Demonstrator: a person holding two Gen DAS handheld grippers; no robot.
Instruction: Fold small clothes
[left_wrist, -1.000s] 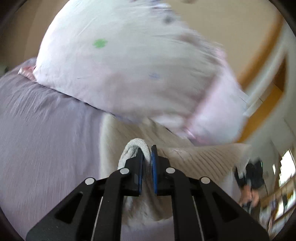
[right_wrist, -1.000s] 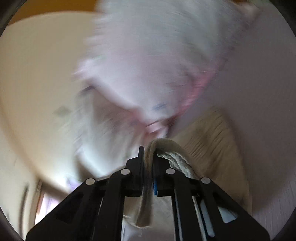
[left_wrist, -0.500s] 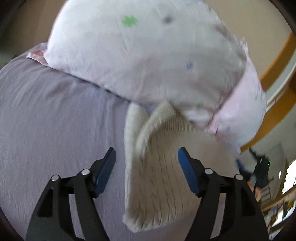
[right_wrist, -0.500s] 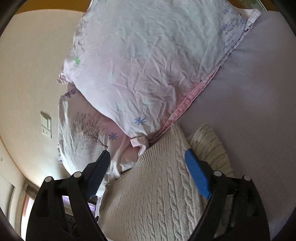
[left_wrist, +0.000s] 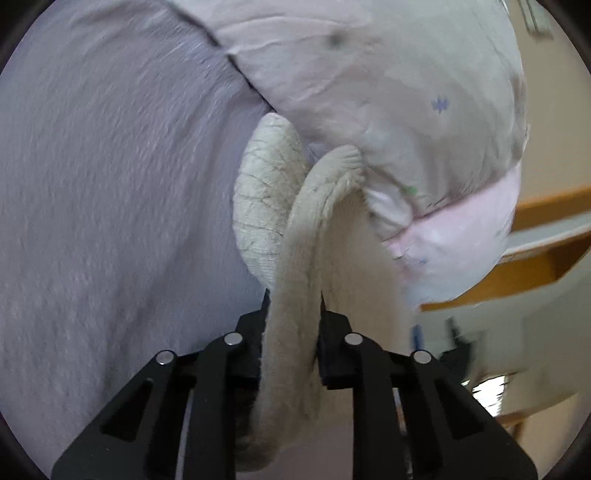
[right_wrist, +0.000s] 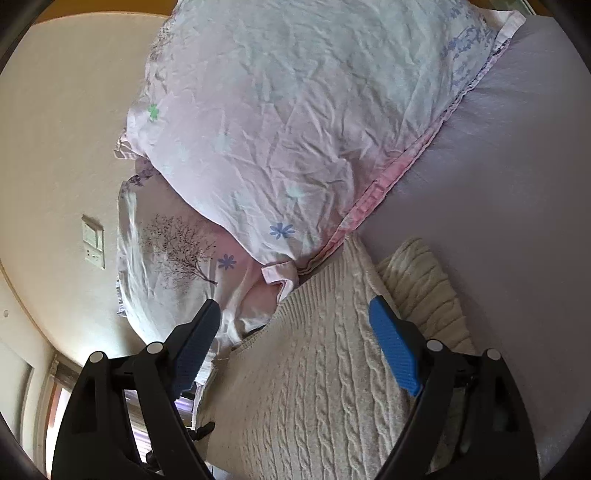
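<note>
A cream cable-knit sweater (right_wrist: 317, 373) lies on the lilac bedsheet (right_wrist: 517, 177), its far edge against the pillow. My right gripper (right_wrist: 295, 328) is open just above it, blue pads on either side of the knit, holding nothing. In the left wrist view my left gripper (left_wrist: 293, 314) is shut on a thick fold of the same sweater (left_wrist: 299, 258), which rises in a loop toward the pillow; a rounded knit part (left_wrist: 264, 192) lies on the sheet beyond.
A large pink-white floral pillow (right_wrist: 295, 122) sits at the head of the bed, with a second tree-print pillow (right_wrist: 173, 251) beneath. A beige wall with a switch plate (right_wrist: 93, 245) stands behind. A wooden bed frame (left_wrist: 535, 258) shows at right.
Both grippers released the sweater half a second ago. Since then the left gripper has closed again on a fold of the knit. The right gripper stays open and has barely moved.
</note>
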